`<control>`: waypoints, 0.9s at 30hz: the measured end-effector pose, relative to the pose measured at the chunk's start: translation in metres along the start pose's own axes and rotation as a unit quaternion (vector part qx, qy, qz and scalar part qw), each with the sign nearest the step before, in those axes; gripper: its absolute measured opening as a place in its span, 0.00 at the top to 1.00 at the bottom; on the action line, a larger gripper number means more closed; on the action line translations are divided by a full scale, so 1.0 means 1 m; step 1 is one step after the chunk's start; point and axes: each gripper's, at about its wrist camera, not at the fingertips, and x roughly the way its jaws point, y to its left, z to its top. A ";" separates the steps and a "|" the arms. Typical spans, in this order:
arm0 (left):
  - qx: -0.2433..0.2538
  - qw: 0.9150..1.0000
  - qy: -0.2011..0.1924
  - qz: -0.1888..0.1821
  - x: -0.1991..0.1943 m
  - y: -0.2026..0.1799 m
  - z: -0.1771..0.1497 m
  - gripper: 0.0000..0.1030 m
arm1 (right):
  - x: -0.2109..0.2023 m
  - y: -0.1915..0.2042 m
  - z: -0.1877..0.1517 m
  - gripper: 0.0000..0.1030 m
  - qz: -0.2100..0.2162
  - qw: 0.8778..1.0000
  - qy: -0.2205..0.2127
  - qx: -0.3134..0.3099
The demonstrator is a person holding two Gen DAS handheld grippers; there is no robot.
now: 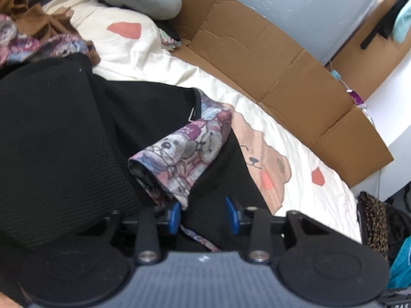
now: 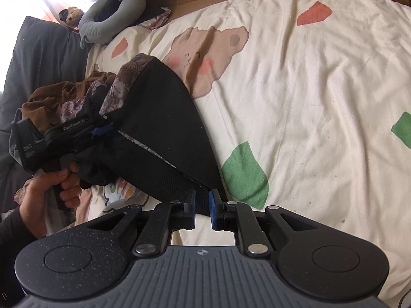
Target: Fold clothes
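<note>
A black garment (image 2: 164,118) with a bear-print lining (image 2: 123,84) hangs stretched over the cream bed sheet (image 2: 308,102). My right gripper (image 2: 203,206) is shut on its ribbed black edge. At the left, held by a hand (image 2: 51,187), my left gripper (image 2: 102,129) sits at the garment's other end. In the left wrist view the black garment (image 1: 64,128) fills the left, with a bear-print cuff (image 1: 185,154) lying across it. There my left gripper (image 1: 203,215) has its blue pads apart, with black cloth and a thin printed strip in the gap.
Flattened cardboard (image 1: 269,59) lines the bed's far side against a grey wall. A grey curved pillow (image 2: 108,23) and a dark duvet (image 2: 43,59) lie at the head. Crumpled brown cloth (image 2: 56,97) sits behind the garment. A leopard-print item (image 1: 375,218) lies past the bed's edge.
</note>
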 end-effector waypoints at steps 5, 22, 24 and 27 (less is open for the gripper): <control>0.019 1.000 0.002 -0.010 0.002 -0.009 -0.004 0.94 | -0.003 0.004 0.012 0.89 0.013 1.000 -0.015 0.005; 0.067 0.993 0.018 -0.093 -0.010 -0.069 -0.029 0.97 | 0.002 0.037 0.069 0.75 0.084 0.995 -0.039 0.029; 0.073 0.992 0.023 -0.104 -0.012 -0.077 -0.036 0.97 | 0.006 0.039 0.071 0.70 0.086 0.995 -0.033 0.031; 0.082 0.990 0.028 -0.114 -0.015 -0.086 -0.043 0.97 | 0.013 0.039 0.071 0.69 0.089 0.995 -0.021 0.037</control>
